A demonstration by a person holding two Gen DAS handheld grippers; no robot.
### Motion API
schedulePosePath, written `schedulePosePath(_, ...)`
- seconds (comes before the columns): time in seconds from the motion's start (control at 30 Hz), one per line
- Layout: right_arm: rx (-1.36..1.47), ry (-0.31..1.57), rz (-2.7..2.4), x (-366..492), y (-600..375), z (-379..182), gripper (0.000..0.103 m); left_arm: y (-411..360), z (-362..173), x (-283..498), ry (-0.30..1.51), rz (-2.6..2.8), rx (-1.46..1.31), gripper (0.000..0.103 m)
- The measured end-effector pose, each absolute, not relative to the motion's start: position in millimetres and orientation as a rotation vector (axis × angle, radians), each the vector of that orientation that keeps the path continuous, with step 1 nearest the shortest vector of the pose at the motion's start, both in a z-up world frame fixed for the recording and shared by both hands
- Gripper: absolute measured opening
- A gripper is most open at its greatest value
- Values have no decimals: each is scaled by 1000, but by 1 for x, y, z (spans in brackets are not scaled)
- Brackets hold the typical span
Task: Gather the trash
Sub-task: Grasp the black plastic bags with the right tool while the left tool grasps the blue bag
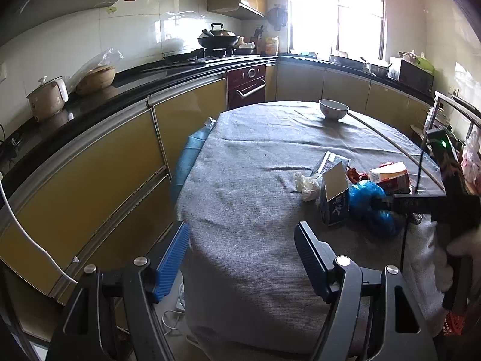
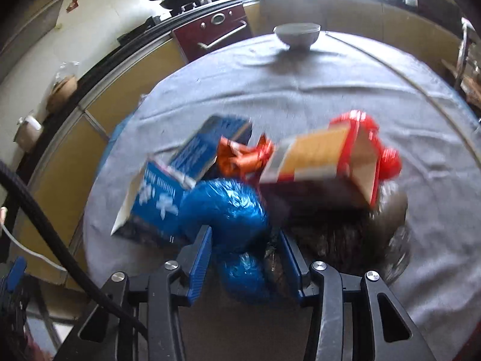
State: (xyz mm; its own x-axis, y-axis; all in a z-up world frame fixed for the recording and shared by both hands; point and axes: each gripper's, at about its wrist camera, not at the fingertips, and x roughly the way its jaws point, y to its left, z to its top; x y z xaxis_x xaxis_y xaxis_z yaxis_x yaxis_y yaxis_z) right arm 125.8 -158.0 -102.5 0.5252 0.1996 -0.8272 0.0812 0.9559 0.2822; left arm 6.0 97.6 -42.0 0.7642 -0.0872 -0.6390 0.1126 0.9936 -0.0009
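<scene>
Blue plastic bag (image 2: 240, 210) is straddled by the right gripper (image 2: 245, 258), fingers apart around it, contact unclear; left gripper (image 1: 240, 258) is held wide, empty.

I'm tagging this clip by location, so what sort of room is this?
A home kitchen, most likely. A lidded wok sits on a gas stove on the dark counter, a built-in oven is set among the yellow cabinets, and a cloth-covered table holds the trash.
</scene>
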Motion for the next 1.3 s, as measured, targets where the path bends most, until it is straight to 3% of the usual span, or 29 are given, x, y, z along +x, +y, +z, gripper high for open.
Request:
schedulePosePath(0.17,187,1092,66,99,-147,-116,44,95,-41,5,686,-116,45,73)
schedulePosePath(0.4,256,1086,157,33,-157,-111,44,88,-46,4,703,-137,58,73)
schedulePosePath(0.6,342,903,125,-16,-195,-72,45,74,-50,1,731,-197,51,73)
schedulePosePath(0.73,350,855,-2,-8,-222,-61,46,59,-55,-2,763,-251,53,73)
schedulePosePath(1.07,570,960,-25,57,-230,-128,46,42,-67,7,898,-381,-48,73)
schedulePosePath(1.13,568,957,-21,58,-226,-134,41,39,-69,9,921,-402,-73,73)
schedulePosePath(1.3,529,905,-40,37,-227,-126,39,25,-71,14,958,-459,-107,73)
